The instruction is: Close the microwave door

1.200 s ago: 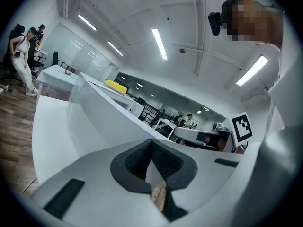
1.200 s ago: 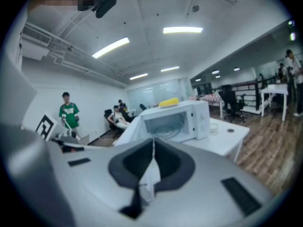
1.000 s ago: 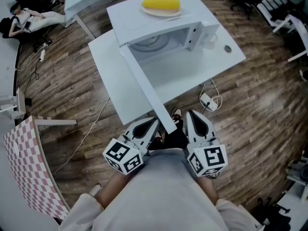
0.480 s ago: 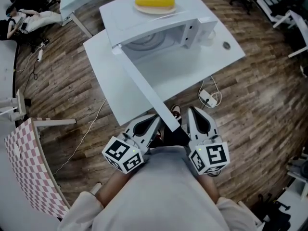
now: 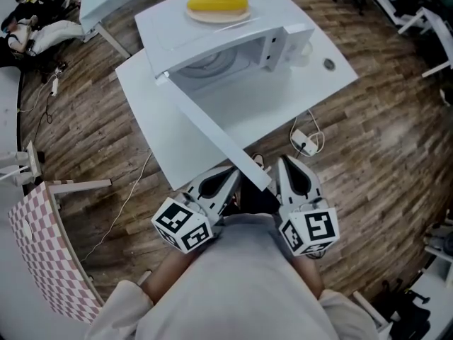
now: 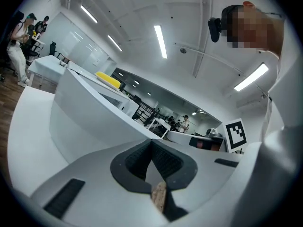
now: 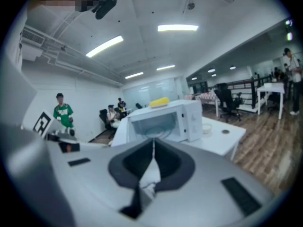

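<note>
Two risks, I judge: on the white surface (image 5: 145, 112) a hard push may slide the microwave (image 5: 212, 34) or bounce back its wide-open door (image 5: 212, 137), whose free edge ends between the left gripper (image 5: 225, 179) and right gripper (image 5: 287, 172), both with fingers pressed together on nothing, though bare surface leaves room to swing.

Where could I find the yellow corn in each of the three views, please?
Head view: corn at top centre, lying on top of the microwave.
Left gripper view: corn at upper left, small, above the white slope.
Right gripper view: corn near the centre, on top of the microwave.
Shared landmark: the white microwave beneath it.
</note>
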